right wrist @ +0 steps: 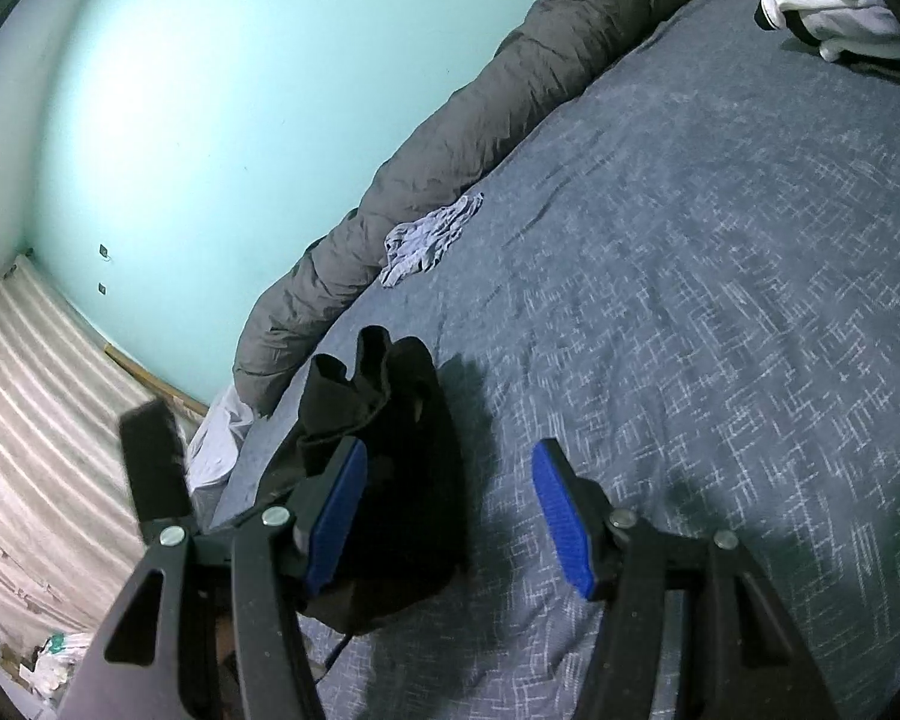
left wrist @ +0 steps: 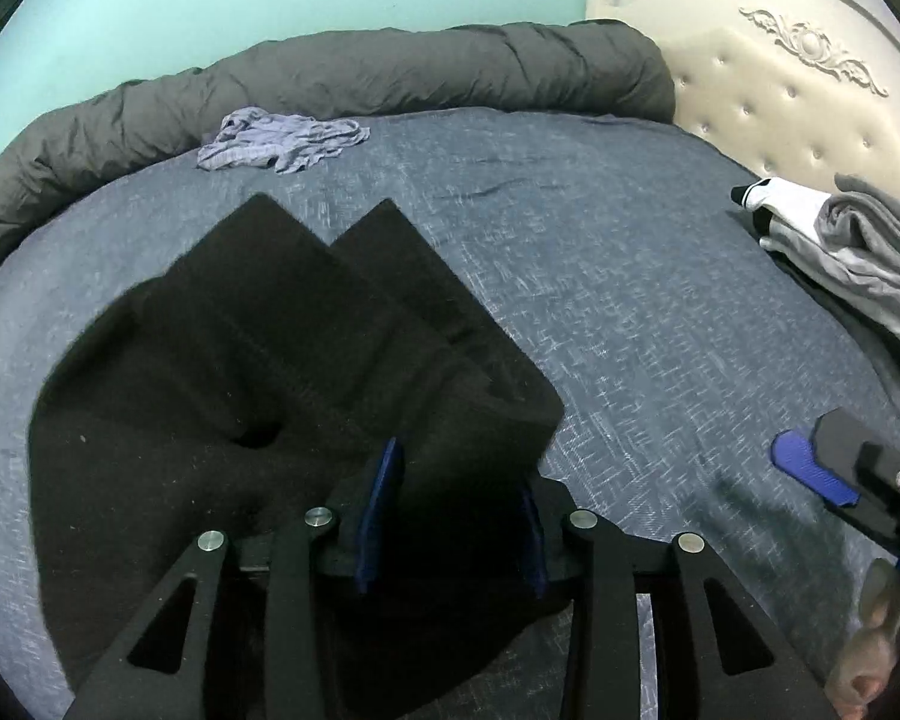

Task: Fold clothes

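The left gripper (left wrist: 456, 516) tilts down with jaws pinching the black garment (left wrist: 258, 396), while the right gripper (right wrist: 450, 516) hangs beside it over the bed (right wrist: 720, 330), jaws spread and empty.

Left wrist view close above bed (left wrist: 630, 300), facing headboard (left wrist: 780, 90); right wrist view lower, rolled, sharing rolled duvet (right wrist: 450, 150)

Bedspread (left wrist: 600, 276) open; rolled duvet (left wrist: 390, 72) blocks behind.
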`<state>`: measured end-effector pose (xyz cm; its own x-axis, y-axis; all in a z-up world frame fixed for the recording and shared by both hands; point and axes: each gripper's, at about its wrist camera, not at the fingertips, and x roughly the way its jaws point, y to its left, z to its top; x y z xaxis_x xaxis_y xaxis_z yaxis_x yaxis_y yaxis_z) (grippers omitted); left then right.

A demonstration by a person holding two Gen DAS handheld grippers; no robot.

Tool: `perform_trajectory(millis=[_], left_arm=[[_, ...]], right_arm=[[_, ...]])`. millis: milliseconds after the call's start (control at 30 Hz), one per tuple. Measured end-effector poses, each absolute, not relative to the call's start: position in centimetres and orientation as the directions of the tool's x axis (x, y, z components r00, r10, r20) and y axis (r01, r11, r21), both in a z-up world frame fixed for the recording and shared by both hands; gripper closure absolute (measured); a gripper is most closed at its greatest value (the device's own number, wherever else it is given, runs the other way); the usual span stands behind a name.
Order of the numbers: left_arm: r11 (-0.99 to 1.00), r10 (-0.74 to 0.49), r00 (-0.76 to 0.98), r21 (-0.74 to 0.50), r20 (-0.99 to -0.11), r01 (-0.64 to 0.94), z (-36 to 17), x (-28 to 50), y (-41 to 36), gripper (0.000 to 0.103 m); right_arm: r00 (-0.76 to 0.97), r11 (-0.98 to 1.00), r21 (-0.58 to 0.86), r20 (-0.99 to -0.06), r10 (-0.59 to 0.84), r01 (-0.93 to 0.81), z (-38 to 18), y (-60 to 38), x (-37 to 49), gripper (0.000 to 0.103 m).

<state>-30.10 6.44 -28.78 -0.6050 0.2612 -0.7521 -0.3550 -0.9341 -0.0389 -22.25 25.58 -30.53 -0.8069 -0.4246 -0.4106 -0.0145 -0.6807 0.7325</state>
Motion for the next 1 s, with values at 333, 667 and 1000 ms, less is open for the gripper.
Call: perform_trajectory(millis=[333,667,1000], left_arm=[[-0.938,0.325,-0.685,-0.132,-0.652,-0.32,-21.7,-25.7,0.4,0.038],[-0.969,0.247,-0.684,-0.191,-0.686,-0.157,-25.0,-25.9,-6.9,0.038],[-0.936,0.344,-0.662,-0.298,-0.666,-0.187,-28.0,-24.5,-8.0,0.038]], right_arm=[[-0.808,-0.679,0.734,-0.41,-0.424,-0.016,-30.6,25.4,-22.3,0.044],[-0.795,-0.694,0.72,-0.43,-0.428,-0.015,-30.9,24.5,-22.5,0.044],[-0.769,-0.726,0.688,-0.474,-0.429,-0.019,-31.8,23.4,-23.1,0.044]])
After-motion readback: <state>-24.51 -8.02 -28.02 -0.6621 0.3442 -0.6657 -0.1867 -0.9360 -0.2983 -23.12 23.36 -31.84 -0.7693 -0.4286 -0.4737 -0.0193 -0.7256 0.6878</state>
